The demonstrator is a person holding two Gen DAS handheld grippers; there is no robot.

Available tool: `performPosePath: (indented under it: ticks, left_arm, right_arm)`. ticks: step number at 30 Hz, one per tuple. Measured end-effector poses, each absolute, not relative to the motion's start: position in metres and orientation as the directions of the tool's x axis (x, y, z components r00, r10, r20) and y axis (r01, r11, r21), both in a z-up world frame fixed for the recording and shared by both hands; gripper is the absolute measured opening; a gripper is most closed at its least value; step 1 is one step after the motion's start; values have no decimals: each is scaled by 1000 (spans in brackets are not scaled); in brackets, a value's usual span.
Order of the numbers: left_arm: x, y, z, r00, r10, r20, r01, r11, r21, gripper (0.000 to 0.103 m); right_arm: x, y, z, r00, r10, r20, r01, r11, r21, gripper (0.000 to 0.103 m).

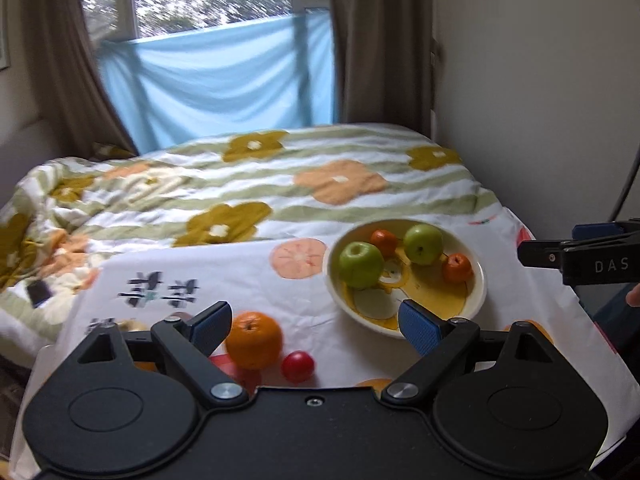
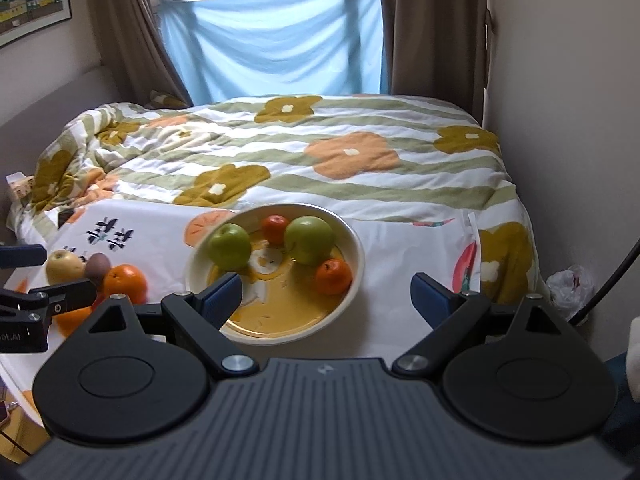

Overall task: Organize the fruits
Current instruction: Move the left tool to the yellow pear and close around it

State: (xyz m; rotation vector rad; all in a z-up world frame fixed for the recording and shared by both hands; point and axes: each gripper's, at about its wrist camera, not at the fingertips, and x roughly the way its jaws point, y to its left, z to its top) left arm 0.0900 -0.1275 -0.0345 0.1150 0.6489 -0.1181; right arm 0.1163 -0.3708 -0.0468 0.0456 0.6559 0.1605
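A cream bowl [image 1: 478, 280] [image 2: 356, 256] with a yellow inside holds two green apples [image 1: 361, 265] [image 2: 230, 246] and two small tangerines [image 1: 457, 268] [image 2: 333, 277]. On the white cloth left of it lie a large orange [image 1: 254, 339] [image 2: 125, 283], a small red fruit [image 1: 297, 366], a yellow apple [image 2: 64, 266] and a brownish fruit [image 2: 98, 266]. My left gripper [image 1: 316, 326] is open and empty, above the orange and red fruit. My right gripper [image 2: 328, 294] is open and empty, over the bowl's near side.
The cloth [image 1: 304, 296] covers a table against a bed with a flowered quilt [image 2: 320, 152]. A wall stands on the right, a window with a blue sheet [image 2: 276, 44] behind. A plastic bag [image 2: 570, 284] lies on the floor at right.
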Motion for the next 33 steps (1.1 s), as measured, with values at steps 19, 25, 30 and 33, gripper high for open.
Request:
performPosePath:
  ticks: [19,25,30,33]
  left_arm:
    - [63,-9,-14,798,36,-602,18,996,83,93]
    - [91,37,-25,766,-23,-643,98,992,81,93]
    - [118,68,-47,726,-77,-683,171,983,70,93]
    - [135,80,-60,695,-111,-710,217,974,61,93]
  right_arm:
    - [81,-261,-27,737,327,-592,-269,945,187,103]
    - [80,-206,-42,717,312,-624,-243,950,195,103]
    - [82,-163,-58,702,288,-652,-210,957,198,103]
    - [84,-142,-70,682,272,-680,-185,962,199,103]
